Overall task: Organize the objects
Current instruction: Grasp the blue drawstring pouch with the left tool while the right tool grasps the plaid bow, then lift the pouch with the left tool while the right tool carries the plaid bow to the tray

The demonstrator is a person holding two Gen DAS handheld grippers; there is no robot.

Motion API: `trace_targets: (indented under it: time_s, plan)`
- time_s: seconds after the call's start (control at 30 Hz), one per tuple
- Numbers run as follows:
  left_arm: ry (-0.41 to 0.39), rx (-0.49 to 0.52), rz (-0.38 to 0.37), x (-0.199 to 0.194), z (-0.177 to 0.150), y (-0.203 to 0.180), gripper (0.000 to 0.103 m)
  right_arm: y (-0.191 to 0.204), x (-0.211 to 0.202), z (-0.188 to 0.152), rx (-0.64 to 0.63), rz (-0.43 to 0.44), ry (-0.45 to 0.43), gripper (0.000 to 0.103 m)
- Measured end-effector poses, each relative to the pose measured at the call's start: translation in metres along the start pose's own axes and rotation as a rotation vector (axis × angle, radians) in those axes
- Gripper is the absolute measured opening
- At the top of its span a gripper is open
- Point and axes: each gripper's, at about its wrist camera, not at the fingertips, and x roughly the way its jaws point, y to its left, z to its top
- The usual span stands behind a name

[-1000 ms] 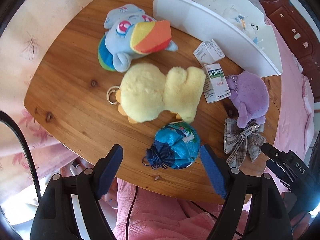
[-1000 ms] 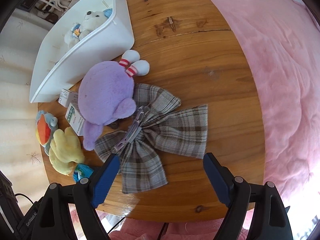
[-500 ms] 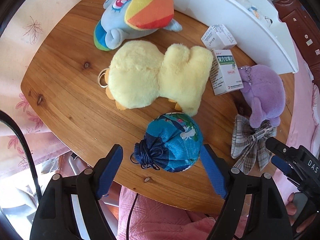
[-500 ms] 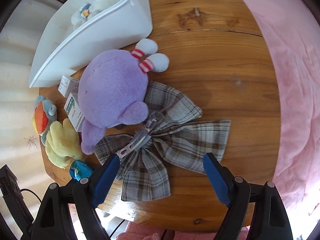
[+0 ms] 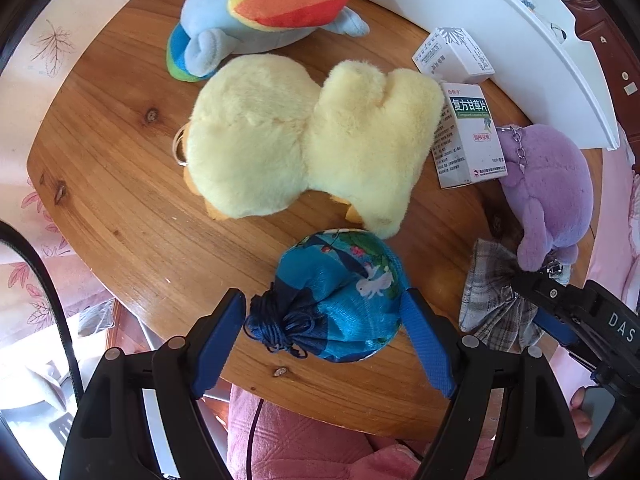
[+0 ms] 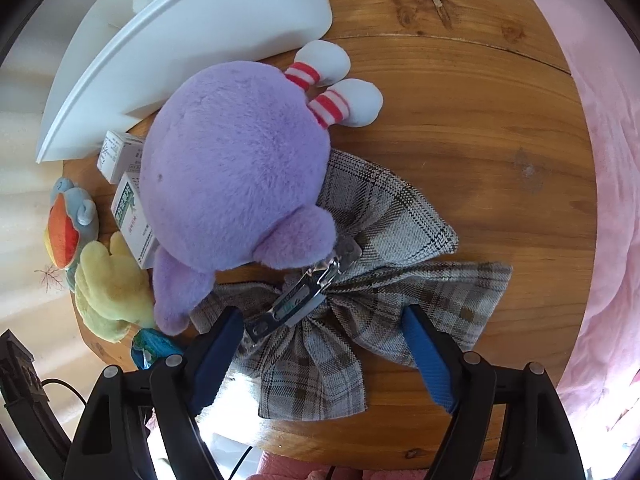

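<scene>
Left wrist view: the left tongs (image 5: 324, 320) point down at the round wooden surface (image 5: 120, 184), their blue pads apart on either side of a blue drawstring pouch (image 5: 340, 300) lying near the surface's edge. The pads stand just beside the pouch; I cannot tell whether the right-hand pad touches it. Beyond the pouch lies a yellow plush duck (image 5: 304, 140), then a blue pony plush (image 5: 264, 12) with an orange-and-yellow mane. Two medicine boxes (image 5: 468, 132) sit to the duck's right, beside the white bin (image 5: 520, 52). A purple plush (image 5: 548, 188) lies further right, overlapping a plaid bow (image 5: 492, 292), over which the right tongs (image 5: 540, 304) reach in.

Right wrist view: the right tongs (image 6: 324, 344) have just been closing a little, yet their pads stand apart, straddling the plaid bow (image 6: 380, 280) around its knot. The bow's metal clip (image 6: 304, 296) lies near the left-hand pad. The purple plush (image 6: 236, 184) rests partly over the bow's upper left, its striped white feet (image 6: 340, 84) beside the white bin (image 6: 180, 48). The boxes, duck and pouch show at the far left.
</scene>
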Motion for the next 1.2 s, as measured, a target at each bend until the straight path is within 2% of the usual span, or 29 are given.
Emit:
trace_targets:
  time_s: [0.1, 0.2, 0.43, 0.67, 0.7, 0.9, 0.97, 1.07, 1.2]
  plan:
    - [0.006, 0.023, 0.012, 0.002, 0.002, -0.002, 0.082, 0.001, 0.003, 0.002, 0.001, -0.012, 0.013, 0.080]
    - [0.014, 0.027, 0.013, 0.004, 0.004, -0.001, 0.082, 0.008, 0.003, 0.024, -0.019, -0.033, 0.021, 0.079]
    - [0.047, -0.024, -0.028, 0.008, 0.007, 0.012, 0.080, 0.029, 0.008, 0.018, -0.121, -0.095, 0.008, 0.073]
    - [0.049, -0.017, -0.029, 0.007, 0.007, 0.016, 0.073, 0.047, 0.007, 0.011, -0.265, -0.156, -0.027, 0.050]
    - [0.038, -0.072, -0.026, 0.007, 0.008, 0.017, 0.073, 0.047, 0.006, 0.011, -0.272, -0.153, -0.035, 0.042]
    - [0.034, -0.053, -0.004, 0.005, 0.005, 0.020, 0.068, 0.034, 0.001, 0.017, -0.204, -0.074, -0.045, 0.034]
    - [0.034, -0.047, 0.002, 0.004, 0.005, 0.022, 0.066, 0.030, 0.000, 0.020, -0.175, -0.055, -0.040, 0.026]
    - [0.035, -0.027, 0.013, 0.003, 0.003, 0.023, 0.063, 0.021, -0.001, 0.024, -0.128, -0.010, -0.023, 0.024]
    - [0.042, -0.003, 0.024, 0.001, -0.001, 0.026, 0.060, 0.013, -0.003, 0.023, -0.104, -0.003, -0.023, 0.023]
